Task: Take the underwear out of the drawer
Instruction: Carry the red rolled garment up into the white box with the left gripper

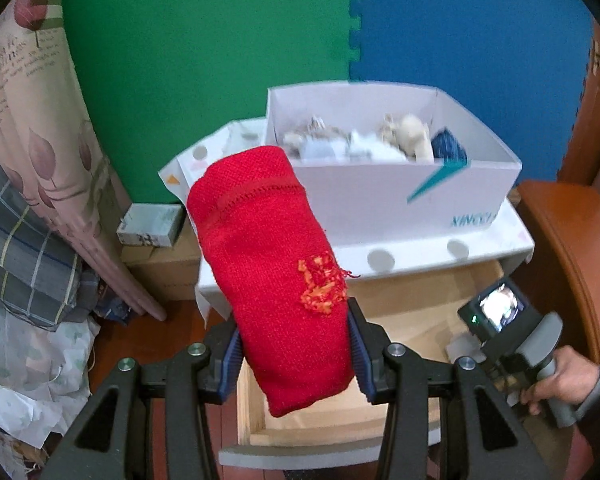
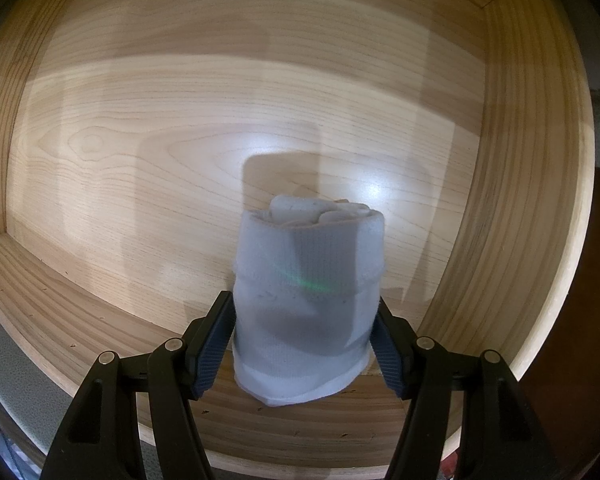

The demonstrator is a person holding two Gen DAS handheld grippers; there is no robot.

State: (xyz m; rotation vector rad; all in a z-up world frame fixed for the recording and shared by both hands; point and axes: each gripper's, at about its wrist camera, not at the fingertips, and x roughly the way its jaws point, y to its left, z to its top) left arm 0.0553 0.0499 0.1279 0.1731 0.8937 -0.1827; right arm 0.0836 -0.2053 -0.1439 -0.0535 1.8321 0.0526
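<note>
Red underwear (image 1: 276,280) clamped by left gripper (image 1: 296,354) above drawer (image 1: 256,408); right gripper (image 2: 304,344) clamps white roll (image 2: 306,300) (inside, floor bare).

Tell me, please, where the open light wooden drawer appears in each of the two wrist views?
Left wrist view: the light wooden drawer sits bottom centre, pulled out behind the left gripper and its red knitted roll.
Right wrist view: the drawer's floor fills the frame, behind the right gripper and its pale rolled garment.
Shared landmark: the drawer's pale wood grain.
</note>
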